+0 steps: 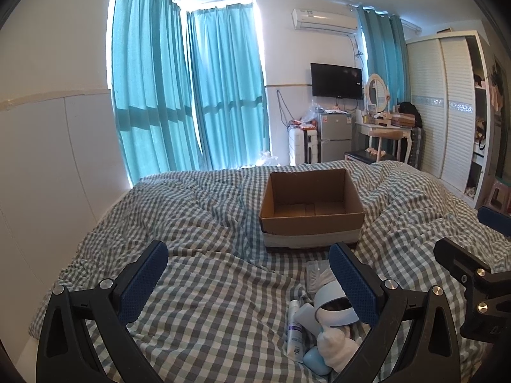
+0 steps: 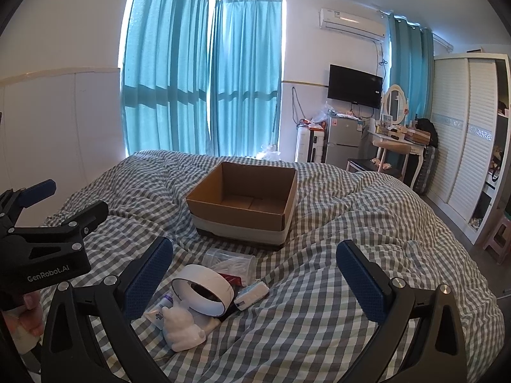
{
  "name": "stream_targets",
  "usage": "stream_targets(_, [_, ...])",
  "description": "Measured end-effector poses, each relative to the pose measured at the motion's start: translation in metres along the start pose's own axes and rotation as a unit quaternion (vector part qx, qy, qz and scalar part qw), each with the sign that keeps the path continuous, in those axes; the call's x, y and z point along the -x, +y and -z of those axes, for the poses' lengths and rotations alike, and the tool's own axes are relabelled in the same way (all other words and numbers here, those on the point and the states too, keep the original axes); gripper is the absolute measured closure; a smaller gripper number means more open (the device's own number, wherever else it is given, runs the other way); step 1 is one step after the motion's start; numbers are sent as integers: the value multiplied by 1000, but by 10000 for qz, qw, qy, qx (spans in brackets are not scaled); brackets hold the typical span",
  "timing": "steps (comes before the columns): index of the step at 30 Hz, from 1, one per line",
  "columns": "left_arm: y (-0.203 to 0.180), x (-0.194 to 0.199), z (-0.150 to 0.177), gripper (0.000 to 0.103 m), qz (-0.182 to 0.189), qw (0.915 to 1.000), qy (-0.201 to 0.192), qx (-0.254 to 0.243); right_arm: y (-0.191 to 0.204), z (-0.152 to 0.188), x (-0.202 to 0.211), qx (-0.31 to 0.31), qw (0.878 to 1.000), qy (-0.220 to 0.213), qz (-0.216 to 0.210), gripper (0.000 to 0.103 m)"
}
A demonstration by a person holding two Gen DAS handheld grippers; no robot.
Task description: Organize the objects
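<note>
While "GenRobot.AI" is read on the left tool [image 2: 54, 204], both it and the right tool [image 2: 255, 274] are held wide open, empty; the box [image 2: 242, 204] is seen bare inside on the bed [image 2: 351, 255].

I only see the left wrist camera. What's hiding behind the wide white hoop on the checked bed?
Observer: A small blue-and-white packet lies beside the wide white hoop.
Operator: Anything red?
Observer: A red wrapper peeks from under the clear plastic tub.
Operator: Who's holding my left gripper?
Observer: A hand shows below the left gripper.
</note>
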State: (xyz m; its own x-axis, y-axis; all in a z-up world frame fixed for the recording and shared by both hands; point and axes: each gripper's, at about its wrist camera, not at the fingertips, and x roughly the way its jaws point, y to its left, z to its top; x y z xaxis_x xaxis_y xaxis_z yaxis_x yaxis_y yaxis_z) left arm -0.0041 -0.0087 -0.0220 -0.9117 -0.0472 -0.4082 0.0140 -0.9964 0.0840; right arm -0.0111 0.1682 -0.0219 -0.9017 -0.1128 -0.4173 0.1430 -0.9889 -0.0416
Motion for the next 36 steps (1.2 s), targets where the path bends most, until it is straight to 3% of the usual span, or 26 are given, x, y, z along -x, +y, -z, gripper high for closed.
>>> stream_targets(16, [3, -11, 5, 0, -57, 9998, 188, 66, 8, 6, -9, 171, 9996, 146, -148, 0])
stream_targets(24, [2, -35, 22, 0, -225, 9989, 410, -58, 20, 30, -45, 462, 9962, 677, -310, 0])
stream_targets(32, [13, -81, 43, 0, -300, 9947, 984, 95, 34, 61, -106, 673, 9838, 1547, -605, 0])
stream_targets(36, [19, -102, 51, 0, -354, 9912, 1263, 196, 37, 65, -128, 577, 9806, 1736, -700, 0])
